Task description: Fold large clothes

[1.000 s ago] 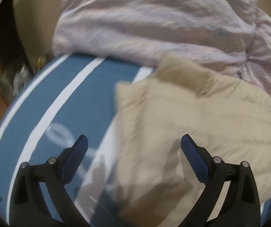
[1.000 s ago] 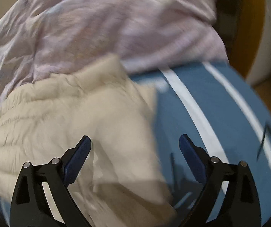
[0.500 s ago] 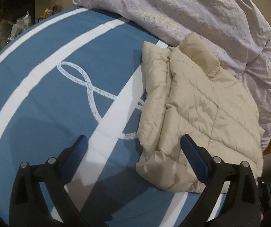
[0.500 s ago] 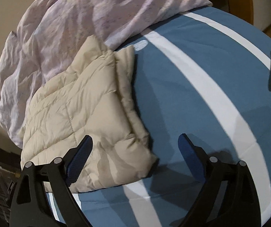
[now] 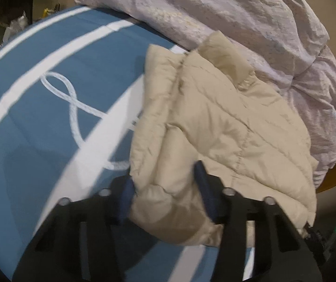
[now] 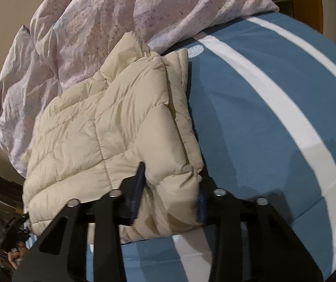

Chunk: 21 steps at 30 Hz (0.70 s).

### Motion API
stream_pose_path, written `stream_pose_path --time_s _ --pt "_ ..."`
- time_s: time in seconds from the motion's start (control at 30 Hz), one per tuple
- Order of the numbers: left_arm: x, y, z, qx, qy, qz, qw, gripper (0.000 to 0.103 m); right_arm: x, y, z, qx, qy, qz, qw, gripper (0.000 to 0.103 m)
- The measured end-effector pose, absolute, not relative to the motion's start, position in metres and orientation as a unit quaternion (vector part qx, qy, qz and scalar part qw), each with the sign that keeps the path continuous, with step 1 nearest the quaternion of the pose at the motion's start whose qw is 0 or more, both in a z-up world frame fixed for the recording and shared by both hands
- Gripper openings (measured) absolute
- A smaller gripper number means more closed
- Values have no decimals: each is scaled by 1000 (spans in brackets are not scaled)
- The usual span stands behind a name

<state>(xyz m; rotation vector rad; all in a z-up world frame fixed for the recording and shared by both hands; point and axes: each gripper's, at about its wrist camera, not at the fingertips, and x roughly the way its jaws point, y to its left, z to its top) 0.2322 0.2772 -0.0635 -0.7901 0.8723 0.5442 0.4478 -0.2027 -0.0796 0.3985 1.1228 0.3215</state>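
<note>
A beige quilted puffer jacket (image 5: 224,127) lies folded on a blue bedsheet with white stripes (image 5: 38,117). In the left wrist view my left gripper (image 5: 165,188) is shut on the jacket's near left corner, its blue pads pressing into the padding. In the right wrist view the same jacket (image 6: 111,127) lies to the left on the sheet (image 6: 250,117). My right gripper (image 6: 170,188) is shut on its near right corner. The jacket's collar points away from me toward the duvet.
A crumpled pale lilac duvet (image 5: 215,16) is heaped behind the jacket, touching its collar; it also shows in the right wrist view (image 6: 121,18). A wooden bed frame (image 6: 309,2) runs along the far right. Dark clutter (image 5: 1,28) lies beyond the bed's left edge.
Both grippers were open above the sheet. They have moved in to the jacket's near edge and closed on its two near corners.
</note>
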Motion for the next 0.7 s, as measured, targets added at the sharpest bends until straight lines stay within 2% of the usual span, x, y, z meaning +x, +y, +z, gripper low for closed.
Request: stream_pose_path --time_s 0.13,0.2,0.4,0.7 --pt "226 273 -60 -381 393 243 801 19 441 -203 -76 194 518 166 816 19" --pt "220 275 -56 -388 386 236 803 15 436 -202 -71 188 517 170 817 17" --pt "181 282 -34 -387 363 235 814 13 410 -199 -64 185 520 200 810 15" --pt "113 299 -29 -386 355 252 813 13 344 -175 -61 145 527 248 800 15"
